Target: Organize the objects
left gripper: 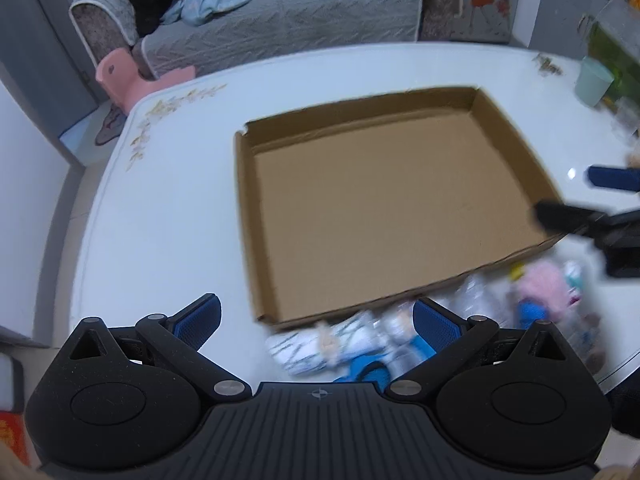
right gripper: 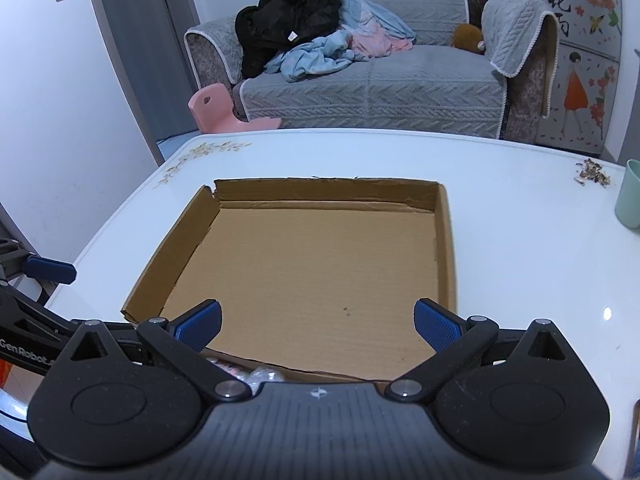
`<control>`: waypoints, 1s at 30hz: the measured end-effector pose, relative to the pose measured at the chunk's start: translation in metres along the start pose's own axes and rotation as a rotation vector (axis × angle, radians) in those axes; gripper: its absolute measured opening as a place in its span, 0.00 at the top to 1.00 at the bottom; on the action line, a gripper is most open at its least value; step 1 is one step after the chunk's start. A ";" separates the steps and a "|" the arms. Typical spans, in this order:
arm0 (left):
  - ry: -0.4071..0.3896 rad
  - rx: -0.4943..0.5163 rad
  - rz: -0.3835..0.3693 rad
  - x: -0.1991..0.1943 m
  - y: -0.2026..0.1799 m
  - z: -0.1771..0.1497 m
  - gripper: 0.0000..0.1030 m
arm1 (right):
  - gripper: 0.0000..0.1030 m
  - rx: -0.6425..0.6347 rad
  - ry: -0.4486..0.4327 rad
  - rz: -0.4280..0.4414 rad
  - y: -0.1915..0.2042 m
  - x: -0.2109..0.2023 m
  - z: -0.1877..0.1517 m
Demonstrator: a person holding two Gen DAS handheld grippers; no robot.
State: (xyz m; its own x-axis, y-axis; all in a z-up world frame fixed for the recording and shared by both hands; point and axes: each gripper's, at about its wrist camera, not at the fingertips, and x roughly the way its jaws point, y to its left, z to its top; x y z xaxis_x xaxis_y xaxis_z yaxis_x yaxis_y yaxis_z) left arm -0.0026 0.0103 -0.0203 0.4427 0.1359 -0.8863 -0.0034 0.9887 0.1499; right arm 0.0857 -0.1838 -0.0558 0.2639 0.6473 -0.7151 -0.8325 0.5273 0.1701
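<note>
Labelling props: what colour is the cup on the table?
Pale mint green cup, clearest in the right wrist view.

Cardboard tray (right gripper: 312, 264) on table (right gripper: 520, 248), centre | small packets (left gripper: 360, 344) on table before tray's near edge | cup (right gripper: 629, 196) right of tray | sofa (right gripper: 372, 80) behind table

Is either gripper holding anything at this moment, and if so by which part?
Nothing is held. The left gripper and right gripper are both open with nothing between their fingers; the cardboard tray holds nothing.
</note>
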 end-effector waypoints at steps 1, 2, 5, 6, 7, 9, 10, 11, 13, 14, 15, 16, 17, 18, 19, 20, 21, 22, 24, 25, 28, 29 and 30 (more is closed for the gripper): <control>0.019 0.001 0.009 0.004 0.005 -0.003 0.01 | 0.01 0.013 0.009 0.004 -0.005 0.000 0.000; 0.043 -0.001 0.013 0.008 0.010 -0.006 0.01 | 0.01 0.026 0.021 0.006 -0.009 0.000 0.000; 0.123 -0.005 0.034 0.022 0.025 -0.020 0.01 | 0.01 0.048 0.060 -0.011 -0.021 0.002 -0.003; 0.143 -0.008 0.043 0.026 0.029 -0.024 0.01 | 0.01 0.047 0.077 -0.021 -0.024 0.003 -0.004; 0.162 -0.012 0.048 0.029 0.033 -0.028 0.01 | 0.01 0.043 0.091 -0.037 -0.025 0.004 -0.004; 0.190 -0.033 0.045 0.032 0.040 -0.033 0.01 | 0.01 0.051 0.120 -0.057 -0.029 0.006 -0.005; 0.202 -0.048 0.030 0.032 0.042 -0.035 0.01 | 0.01 0.061 0.134 -0.059 -0.032 0.007 -0.005; 0.215 -0.062 0.015 0.033 0.043 -0.037 0.01 | 0.01 0.069 0.145 -0.062 -0.033 0.008 -0.005; 0.251 -0.070 0.002 0.037 0.042 -0.044 0.01 | 0.01 0.081 0.177 -0.071 -0.036 0.011 -0.006; 0.265 -0.065 0.005 0.039 0.041 -0.047 0.01 | 0.01 0.083 0.192 -0.075 -0.036 0.013 -0.007; 0.276 -0.059 0.012 0.041 0.039 -0.050 0.01 | 0.01 0.079 0.206 -0.080 -0.036 0.016 -0.008; 0.288 -0.050 0.018 0.043 0.038 -0.053 0.01 | 0.01 0.070 0.222 -0.088 -0.035 0.018 -0.009; 0.298 -0.044 0.019 0.045 0.037 -0.056 0.01 | 0.01 0.061 0.235 -0.092 -0.033 0.020 -0.011; 0.302 -0.043 0.021 0.046 0.037 -0.057 0.01 | 0.01 0.053 0.245 -0.092 -0.031 0.020 -0.013; 0.305 -0.044 0.026 0.046 0.038 -0.059 0.01 | 0.01 0.048 0.252 -0.086 -0.028 0.021 -0.014; 0.308 -0.045 0.030 0.046 0.039 -0.061 0.01 | 0.02 0.046 0.260 -0.075 -0.027 0.019 -0.014; 0.315 -0.047 0.041 0.048 0.040 -0.063 0.01 | 0.02 0.049 0.263 -0.062 -0.026 0.019 -0.014; 0.324 -0.047 0.056 0.049 0.041 -0.065 0.01 | 0.02 0.059 0.268 -0.043 -0.025 0.019 -0.014; 0.342 -0.047 0.080 0.055 0.043 -0.069 0.01 | 0.03 0.099 0.287 0.021 -0.025 0.018 -0.015; 0.349 -0.047 0.089 0.057 0.043 -0.072 0.01 | 0.03 0.118 0.294 0.044 -0.029 0.019 -0.016; 0.365 -0.029 0.114 0.061 0.041 -0.078 0.01 | 0.04 0.175 0.335 0.082 -0.032 0.026 -0.020; 0.367 -0.020 0.121 0.062 0.039 -0.078 0.01 | 0.05 0.193 0.347 0.093 -0.035 0.029 -0.023; 0.368 -0.011 0.133 0.063 0.038 -0.080 0.01 | 0.06 0.205 0.359 0.104 -0.036 0.031 -0.024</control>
State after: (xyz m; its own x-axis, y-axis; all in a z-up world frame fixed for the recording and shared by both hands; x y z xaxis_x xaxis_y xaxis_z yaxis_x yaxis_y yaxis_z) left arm -0.0472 0.0619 -0.1053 0.0863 0.2750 -0.9576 -0.0500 0.9611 0.2715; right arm 0.1120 -0.1953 -0.1005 -0.0333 0.4891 -0.8716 -0.7221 0.5912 0.3593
